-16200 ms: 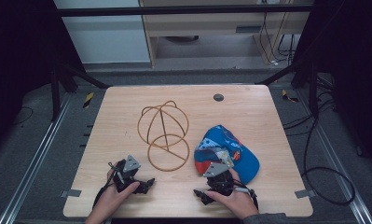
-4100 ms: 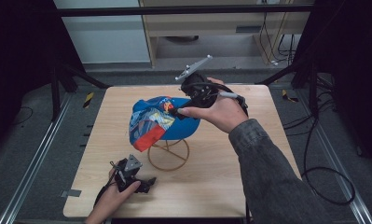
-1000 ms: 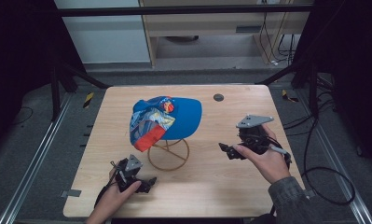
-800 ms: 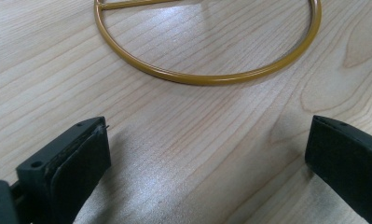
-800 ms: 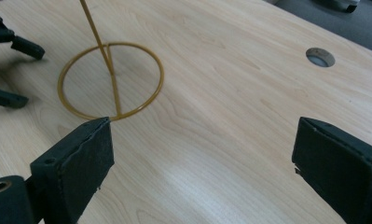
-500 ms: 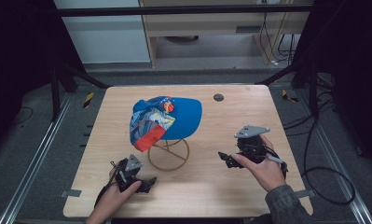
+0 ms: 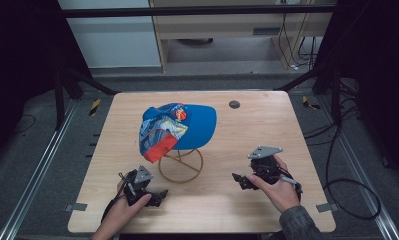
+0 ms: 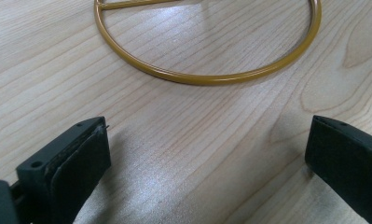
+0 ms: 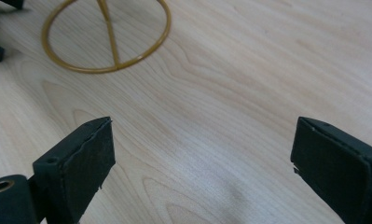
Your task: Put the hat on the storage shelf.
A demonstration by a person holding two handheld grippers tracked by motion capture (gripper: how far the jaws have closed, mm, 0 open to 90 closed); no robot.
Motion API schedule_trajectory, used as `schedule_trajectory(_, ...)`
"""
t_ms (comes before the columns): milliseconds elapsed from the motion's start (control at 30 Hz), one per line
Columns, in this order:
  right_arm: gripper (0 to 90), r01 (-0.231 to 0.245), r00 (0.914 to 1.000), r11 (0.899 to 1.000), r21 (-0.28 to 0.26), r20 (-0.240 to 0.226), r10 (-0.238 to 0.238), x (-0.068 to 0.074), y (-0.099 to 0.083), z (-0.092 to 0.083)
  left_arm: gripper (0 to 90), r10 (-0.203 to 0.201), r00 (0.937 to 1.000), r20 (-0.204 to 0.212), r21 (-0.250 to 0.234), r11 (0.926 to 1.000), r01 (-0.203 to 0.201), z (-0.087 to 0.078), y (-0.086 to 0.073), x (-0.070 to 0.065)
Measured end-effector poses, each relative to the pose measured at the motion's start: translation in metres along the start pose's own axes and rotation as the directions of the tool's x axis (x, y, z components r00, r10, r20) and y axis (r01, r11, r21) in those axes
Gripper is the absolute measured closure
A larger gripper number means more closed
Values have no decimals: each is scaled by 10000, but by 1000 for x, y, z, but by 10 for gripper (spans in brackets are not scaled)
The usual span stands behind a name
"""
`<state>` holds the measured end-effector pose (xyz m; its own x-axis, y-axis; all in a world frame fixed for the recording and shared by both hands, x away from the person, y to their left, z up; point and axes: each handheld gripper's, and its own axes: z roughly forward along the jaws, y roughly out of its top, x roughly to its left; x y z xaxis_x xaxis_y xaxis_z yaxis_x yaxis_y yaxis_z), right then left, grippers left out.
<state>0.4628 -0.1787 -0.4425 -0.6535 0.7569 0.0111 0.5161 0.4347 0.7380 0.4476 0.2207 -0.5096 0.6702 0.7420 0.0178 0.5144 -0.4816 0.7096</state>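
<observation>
Blue and patterned, the cap point(image 7: 176, 127) sat atop the gold wire stand point(image 7: 181, 165) at table centre, while the left gripper point(image 7: 157, 195) at seven o'clock and right gripper point(image 7: 239, 180) at four rested wide-jawed, holding nothing.

blue patterned cap point(image 7: 179, 126), gold stand point(image 7: 181, 166)

Cloth cap point(image 7: 179, 126); glossy metal wire stand point(image 7: 181, 165); matt wood table point(image 7: 247, 125).

left claw point(image 7: 159, 194) agape, right claw point(image 7: 238, 180) agape
</observation>
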Motion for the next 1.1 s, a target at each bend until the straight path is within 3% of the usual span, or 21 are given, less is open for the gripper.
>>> schedule_trajectory(167,106,-686,9976,9974,199,145,683,-3,-14,23,0,1,10000,3,1,10000,-1,0,0,0)
schedule_trajectory(333,114,-943,9946,9954,184,456,933,-6,-19,36,0,-2,10000,1,-1,10000,2,0,0,0)
schedule_trajectory(767,81,-816,9935,9937,771,860,749,0,-33,56,0,-6,10000,23,-19,10000,6,0,0,0)
schedule_trajectory(933,64,-775,9907,9970,26,1126,767,3,-42,57,0,2,10000,17,0,10000,-2,0,0,0)
schedule_trajectory(1100,63,-876,9892,9962,29,1180,866,4,-43,56,0,2,10000,20,2,10000,-2,0,0,0)
